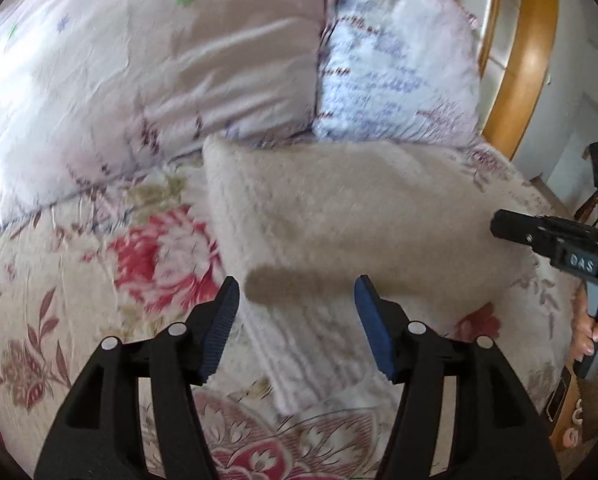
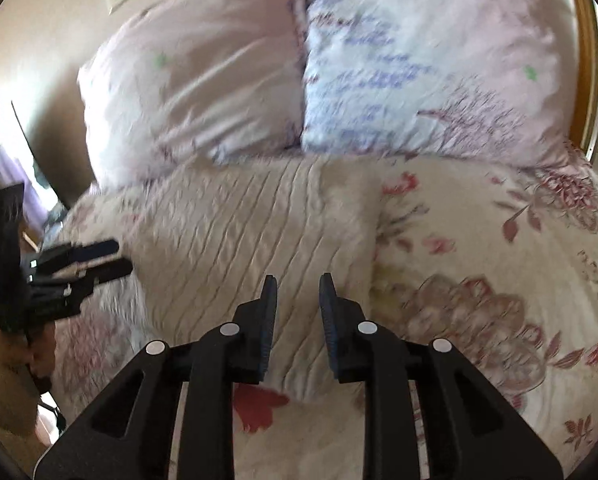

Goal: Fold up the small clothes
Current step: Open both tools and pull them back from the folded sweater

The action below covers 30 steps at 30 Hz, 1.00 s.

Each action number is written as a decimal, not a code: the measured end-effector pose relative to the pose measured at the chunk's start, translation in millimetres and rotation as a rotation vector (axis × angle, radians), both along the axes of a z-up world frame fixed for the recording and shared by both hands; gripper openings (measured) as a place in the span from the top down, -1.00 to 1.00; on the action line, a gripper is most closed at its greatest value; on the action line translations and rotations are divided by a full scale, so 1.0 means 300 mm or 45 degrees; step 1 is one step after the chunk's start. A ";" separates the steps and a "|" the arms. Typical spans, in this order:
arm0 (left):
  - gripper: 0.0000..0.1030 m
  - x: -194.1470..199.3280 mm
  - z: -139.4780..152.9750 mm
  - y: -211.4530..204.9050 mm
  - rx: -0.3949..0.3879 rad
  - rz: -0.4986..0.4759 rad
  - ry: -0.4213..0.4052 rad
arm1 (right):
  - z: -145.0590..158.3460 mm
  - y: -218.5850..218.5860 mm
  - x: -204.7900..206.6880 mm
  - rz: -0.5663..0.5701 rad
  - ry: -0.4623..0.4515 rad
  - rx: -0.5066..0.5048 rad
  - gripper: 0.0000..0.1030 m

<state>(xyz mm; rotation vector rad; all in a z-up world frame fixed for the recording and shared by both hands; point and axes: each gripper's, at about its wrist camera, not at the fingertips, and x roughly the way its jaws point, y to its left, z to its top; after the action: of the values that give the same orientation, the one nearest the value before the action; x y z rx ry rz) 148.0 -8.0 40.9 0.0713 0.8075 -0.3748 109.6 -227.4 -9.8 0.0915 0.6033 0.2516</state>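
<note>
Your left gripper (image 1: 297, 296): jaws spread, empty, hovering over the cream knit garment's (image 1: 339, 216) near edge. Your right gripper (image 2: 297, 300): jaws parted, empty, above the garment lying on the floral bedspread (image 2: 479, 280) near the pillows (image 2: 419, 60).

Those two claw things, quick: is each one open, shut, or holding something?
Left gripper: open, empty, above the cream knitted garment.
Right gripper: open with a narrower gap, empty, above the same garment.

My pads (image 1: 219, 332) blue, ribbed. Sweater (image 2: 251, 240) cream, cable-knit. Bedspread (image 2: 479, 280) cream, red-pink florals. Pillows (image 1: 139, 80) pale lilac.
</note>
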 end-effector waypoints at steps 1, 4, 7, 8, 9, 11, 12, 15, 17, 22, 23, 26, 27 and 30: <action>-0.17 0.005 -0.020 -0.002 0.012 0.003 0.026 | -0.011 0.011 0.000 -0.007 0.010 -0.031 0.55; -0.18 0.020 -0.069 -0.011 0.046 0.009 0.085 | -0.048 0.036 0.014 -0.047 0.053 -0.130 0.53; -0.19 0.041 -0.096 0.004 -0.008 0.030 0.141 | -0.063 0.036 0.016 -0.072 0.058 -0.152 0.52; -0.20 0.051 -0.102 0.016 -0.047 0.039 0.169 | -0.068 0.030 0.017 -0.084 0.061 -0.139 0.52; -0.22 0.052 -0.106 0.025 -0.071 0.045 0.181 | -0.070 0.025 0.018 -0.090 0.060 -0.133 0.52; -0.24 0.047 -0.109 0.026 -0.069 0.041 0.162 | -0.078 0.024 0.009 -0.116 0.041 -0.117 0.51; -0.25 0.039 -0.108 0.019 -0.049 0.047 0.144 | -0.080 0.028 0.004 -0.126 0.032 -0.118 0.50; -0.30 0.011 -0.094 0.021 -0.050 0.075 0.111 | -0.055 0.038 -0.018 -0.140 0.011 -0.121 0.38; -0.51 -0.030 -0.074 0.038 -0.054 0.093 0.076 | -0.021 0.018 -0.059 -0.157 -0.024 -0.057 -0.24; -0.88 -0.142 -0.040 0.078 -0.074 0.170 0.011 | 0.003 0.011 -0.173 -0.236 -0.134 -0.150 -0.76; -0.92 -0.158 -0.042 0.081 -0.073 0.192 0.008 | -0.007 0.013 -0.179 -0.242 -0.119 -0.161 -0.88; -0.96 -0.189 -0.060 0.058 -0.060 0.225 0.027 | -0.050 0.038 -0.197 -0.276 -0.085 -0.216 -0.97; -0.96 -0.191 -0.071 0.046 -0.046 0.228 0.043 | -0.069 0.054 -0.201 -0.279 -0.074 -0.241 -0.97; -0.96 -0.197 -0.105 0.013 0.020 0.237 0.080 | -0.106 0.087 -0.193 -0.258 -0.022 -0.263 -0.97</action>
<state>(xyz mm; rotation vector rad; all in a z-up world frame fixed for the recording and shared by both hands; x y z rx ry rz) 88.8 -4.2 9.4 -0.0014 0.8714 -0.1957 51.6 -201.3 -41.7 -0.0488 0.5953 -0.0069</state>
